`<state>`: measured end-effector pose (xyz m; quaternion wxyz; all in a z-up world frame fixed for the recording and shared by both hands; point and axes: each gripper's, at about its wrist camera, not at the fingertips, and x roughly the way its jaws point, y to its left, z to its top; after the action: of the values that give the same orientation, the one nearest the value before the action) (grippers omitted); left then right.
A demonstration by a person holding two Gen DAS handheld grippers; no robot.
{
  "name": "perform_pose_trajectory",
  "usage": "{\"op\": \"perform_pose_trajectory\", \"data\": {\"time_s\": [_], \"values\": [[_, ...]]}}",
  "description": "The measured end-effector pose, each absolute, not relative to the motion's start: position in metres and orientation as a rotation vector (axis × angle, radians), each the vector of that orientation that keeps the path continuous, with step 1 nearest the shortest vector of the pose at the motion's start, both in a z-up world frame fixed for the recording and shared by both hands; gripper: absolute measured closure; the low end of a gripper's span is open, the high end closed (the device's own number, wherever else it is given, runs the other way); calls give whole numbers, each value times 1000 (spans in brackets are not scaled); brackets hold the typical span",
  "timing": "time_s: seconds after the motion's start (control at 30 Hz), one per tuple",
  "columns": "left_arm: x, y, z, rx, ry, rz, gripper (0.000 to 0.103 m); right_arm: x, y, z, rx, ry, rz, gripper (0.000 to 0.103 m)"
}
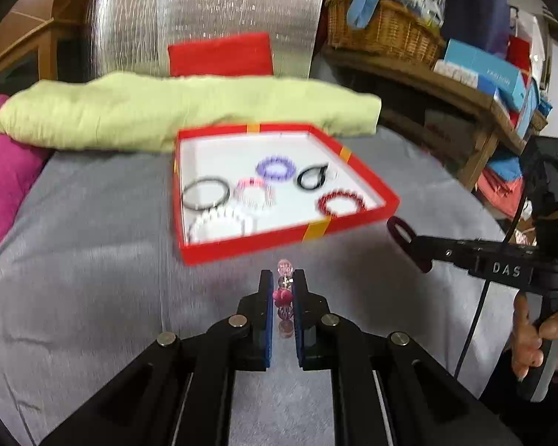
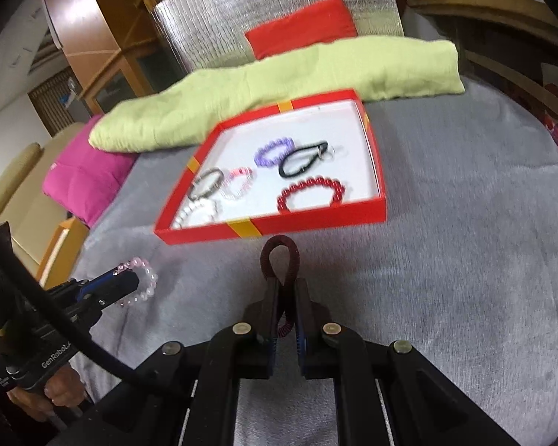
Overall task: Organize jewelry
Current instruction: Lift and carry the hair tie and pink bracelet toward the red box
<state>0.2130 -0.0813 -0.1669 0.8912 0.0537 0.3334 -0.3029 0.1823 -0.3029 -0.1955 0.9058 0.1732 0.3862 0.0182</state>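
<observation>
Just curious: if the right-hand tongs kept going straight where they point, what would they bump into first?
Probably the near wall of the red box, straight ahead of the right tongs; depth is hard to judge.

Eight bracelets (image 2: 310, 195), one box (image 2: 316, 219)

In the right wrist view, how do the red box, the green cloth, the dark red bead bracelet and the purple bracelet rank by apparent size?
1. green cloth
2. red box
3. dark red bead bracelet
4. purple bracelet

The cloth lies farther away, so its lead over the box is unsure.
</observation>
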Motion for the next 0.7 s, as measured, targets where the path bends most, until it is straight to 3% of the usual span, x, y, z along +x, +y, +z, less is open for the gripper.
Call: {"op": "perform_pose_trajectory", "data": {"time_s": [0.7], "values": [[229,-81,-159,171,683,-379,93,193,-301,-168,365,720,60,94]]}}
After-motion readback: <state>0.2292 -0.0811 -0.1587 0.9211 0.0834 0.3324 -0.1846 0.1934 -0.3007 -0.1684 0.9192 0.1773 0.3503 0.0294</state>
